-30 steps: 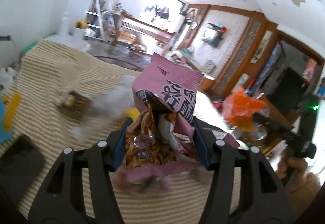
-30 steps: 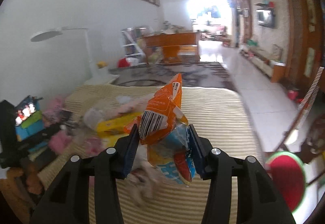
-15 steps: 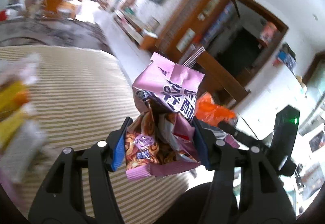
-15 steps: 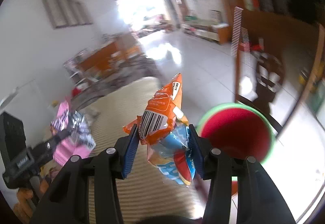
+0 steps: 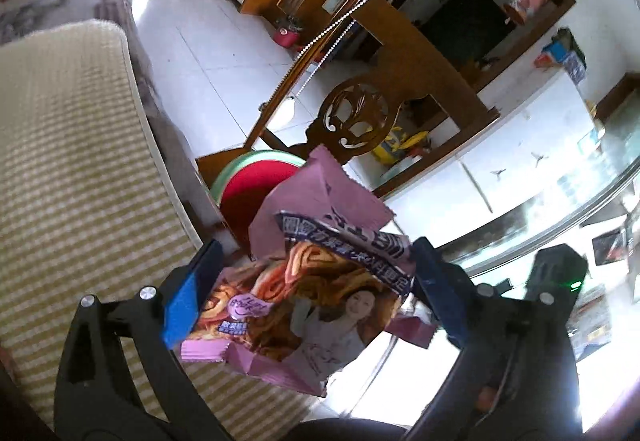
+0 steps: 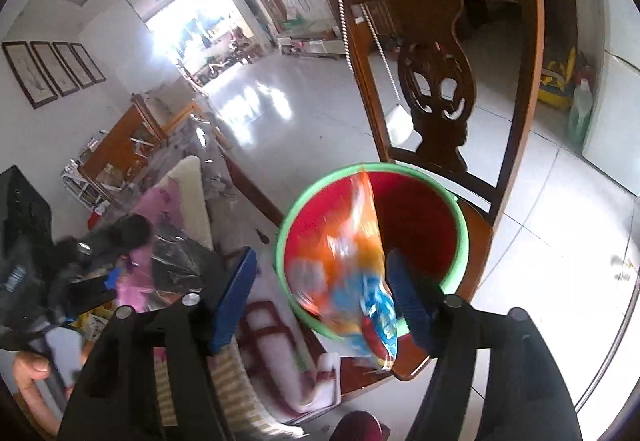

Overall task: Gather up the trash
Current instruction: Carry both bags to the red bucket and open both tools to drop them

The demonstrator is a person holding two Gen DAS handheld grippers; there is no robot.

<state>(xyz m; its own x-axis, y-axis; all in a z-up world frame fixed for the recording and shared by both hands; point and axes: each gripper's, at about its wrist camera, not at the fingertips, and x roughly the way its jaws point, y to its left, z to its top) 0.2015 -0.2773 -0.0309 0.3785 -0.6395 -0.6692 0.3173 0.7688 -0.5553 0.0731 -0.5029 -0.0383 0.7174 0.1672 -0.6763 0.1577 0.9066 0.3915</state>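
Observation:
My left gripper has its jaws spread wide, with a pink snack bag loose between them, above the striped table edge and short of the red bin. My right gripper is open wide above the red bin with a green rim, which stands on a wooden chair. An orange and blue snack bag, blurred, hangs loose against the right finger over the bin's mouth. The bin also shows in the left wrist view behind the pink bag. The left gripper with its pink bag shows at the left of the right wrist view.
The striped tablecloth fills the left of the left wrist view. A carved wooden chair holds the bin, its back rising behind it. White tiled floor lies beyond. A pink and white object lies below the bin.
Both grippers swung from the table toward the bin. The right jaws opened and the orange bag is dropping over the bin. The left jaws widened around the pink bag.

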